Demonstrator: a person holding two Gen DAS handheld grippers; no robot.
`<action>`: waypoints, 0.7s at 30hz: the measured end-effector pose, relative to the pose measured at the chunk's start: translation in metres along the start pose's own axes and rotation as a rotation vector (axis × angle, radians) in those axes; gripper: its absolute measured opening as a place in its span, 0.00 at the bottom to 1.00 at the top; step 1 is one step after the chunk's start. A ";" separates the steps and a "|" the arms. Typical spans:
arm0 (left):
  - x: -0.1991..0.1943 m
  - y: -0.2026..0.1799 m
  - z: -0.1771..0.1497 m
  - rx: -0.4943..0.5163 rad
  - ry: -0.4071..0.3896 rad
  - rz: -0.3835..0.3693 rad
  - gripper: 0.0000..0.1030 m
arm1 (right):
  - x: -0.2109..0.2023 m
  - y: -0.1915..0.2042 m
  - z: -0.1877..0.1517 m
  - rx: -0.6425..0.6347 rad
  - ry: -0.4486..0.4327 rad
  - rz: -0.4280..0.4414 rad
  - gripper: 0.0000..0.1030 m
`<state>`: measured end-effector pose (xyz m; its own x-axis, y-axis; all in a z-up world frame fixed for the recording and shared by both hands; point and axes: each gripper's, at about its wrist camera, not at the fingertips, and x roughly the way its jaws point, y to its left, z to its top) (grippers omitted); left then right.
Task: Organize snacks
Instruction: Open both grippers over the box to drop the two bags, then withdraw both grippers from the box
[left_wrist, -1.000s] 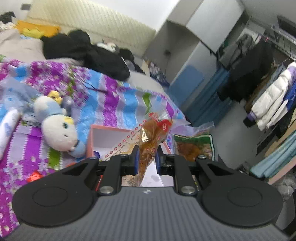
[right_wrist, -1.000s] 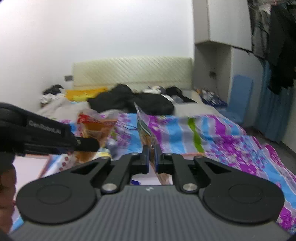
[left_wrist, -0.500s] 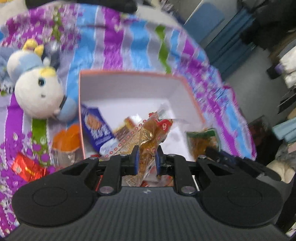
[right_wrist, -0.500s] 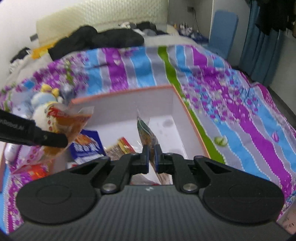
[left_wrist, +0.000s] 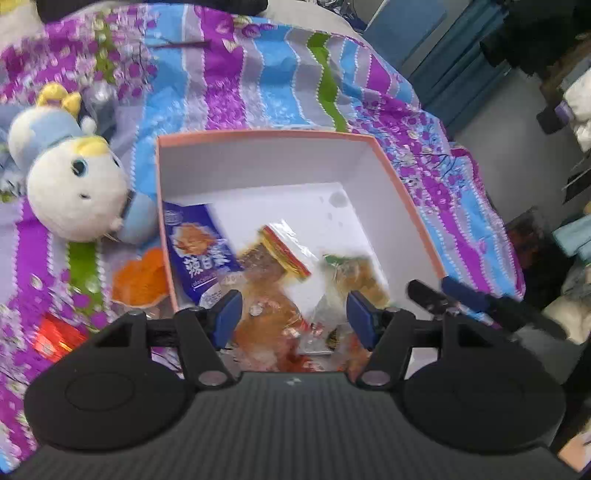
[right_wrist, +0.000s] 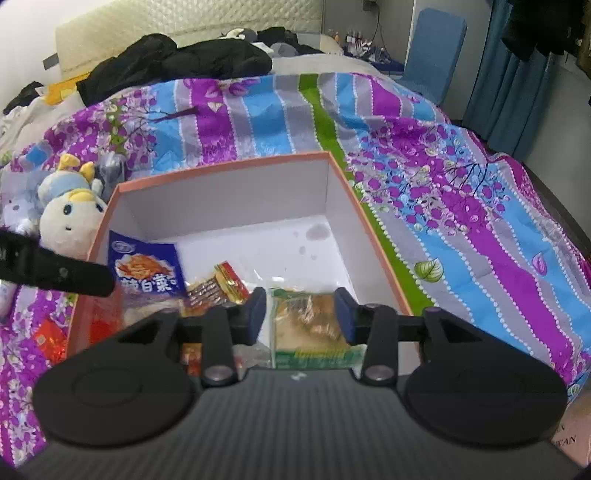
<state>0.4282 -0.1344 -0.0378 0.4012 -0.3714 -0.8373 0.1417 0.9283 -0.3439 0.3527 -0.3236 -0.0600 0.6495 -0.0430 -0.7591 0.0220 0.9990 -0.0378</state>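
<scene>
Both the left tongs (left_wrist: 293, 317) and right tongs (right_wrist: 300, 314) hang apart above the snack box (right_wrist: 229, 162); loose packets could slide out if bumped.

A white-and-blue plush toy (left_wrist: 75, 192) lies on the purple, blue-striped floral bedspread (right_wrist: 461, 206); black clothes (right_wrist: 177, 62) heap behind.

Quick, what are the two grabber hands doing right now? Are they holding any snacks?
Left hand-held gripper: open, holding nothing; the brown snack bag lies in the box.
Right hand-held gripper: open, holding nothing; the green packet lies below it.
</scene>
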 end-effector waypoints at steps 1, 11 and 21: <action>-0.004 0.001 0.000 -0.003 -0.005 -0.010 0.66 | -0.002 -0.001 0.001 0.002 -0.004 -0.004 0.42; -0.064 -0.013 -0.008 0.061 -0.165 -0.027 0.66 | -0.057 0.007 0.006 0.035 -0.163 0.039 0.42; -0.116 -0.006 -0.044 0.145 -0.344 0.031 0.66 | -0.108 0.030 -0.017 0.031 -0.311 0.112 0.42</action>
<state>0.3408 -0.0980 0.0427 0.6842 -0.3378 -0.6464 0.2412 0.9412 -0.2365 0.2700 -0.2893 0.0102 0.8503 0.0666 -0.5221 -0.0424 0.9974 0.0581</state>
